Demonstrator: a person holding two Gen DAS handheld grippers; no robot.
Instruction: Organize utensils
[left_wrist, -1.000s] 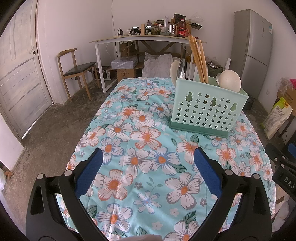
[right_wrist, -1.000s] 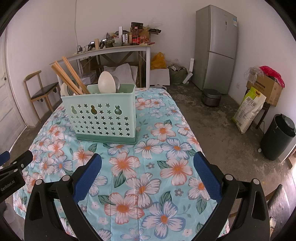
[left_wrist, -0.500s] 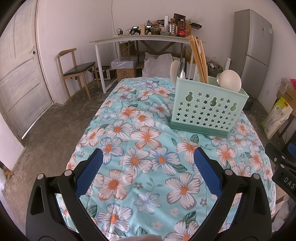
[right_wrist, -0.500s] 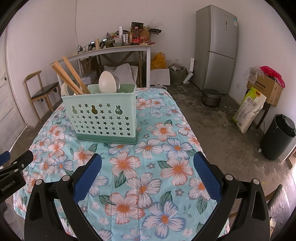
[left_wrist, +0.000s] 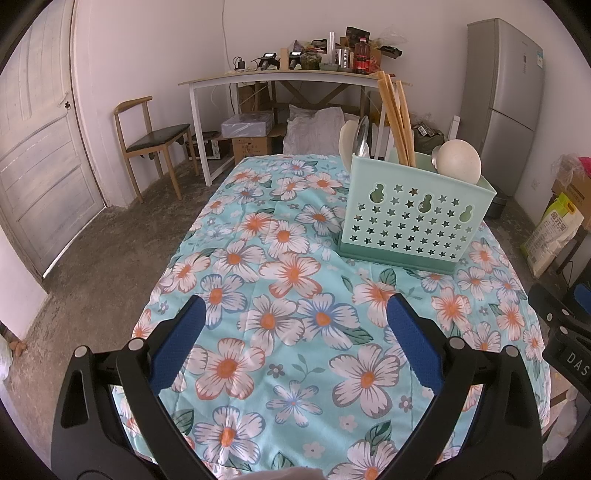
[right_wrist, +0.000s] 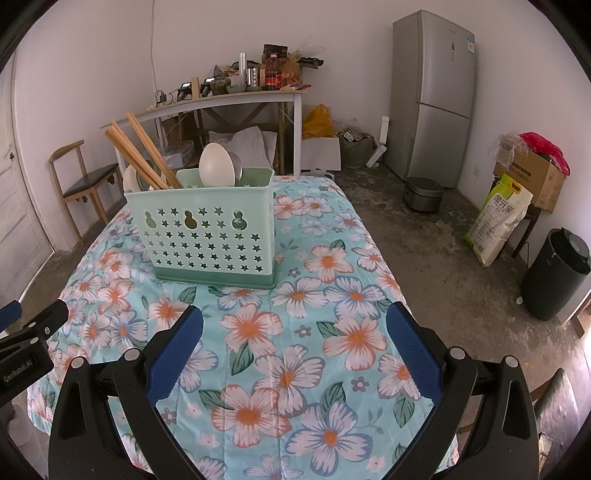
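Floral cloth in turquoise (left_wrist: 295, 258) is spread over the table, and nothing is seen lying on its near half. Nearest the left wrist camera, the left gripper (left_wrist: 293, 314) is held above the cloth with its blue-padded fingers (left_wrist: 177, 343) spread wide apart and nothing between them. The right gripper (right_wrist: 294, 325) is held likewise at the near edge, its blue pads (right_wrist: 413, 350) set far apart and empty. Each gripper is partly seen at the margin of the other's view.

Farther along the table, a mint-green utensil caddy (left_wrist: 410, 218) pierced with star and gourd cut-outs is stood upright on the cloth, well apart from both grippers. Wooden chopsticks (right_wrist: 142, 155) are leaned in one compartment, their ends raised well above the rim. A pale spoon (right_wrist: 217, 164) is stood bowl-up in another, with a metal spoon just behind it. More spoon bowls (left_wrist: 356, 138) are seen at the far end; the exact compartment cannot be told.

Beyond the table, a wooden chair (left_wrist: 151, 136), a cluttered white desk (left_wrist: 280, 77) and a grey refrigerator (right_wrist: 432, 96) are placed against the walls. A black bin (right_wrist: 557, 273) is stood on the concrete floor.
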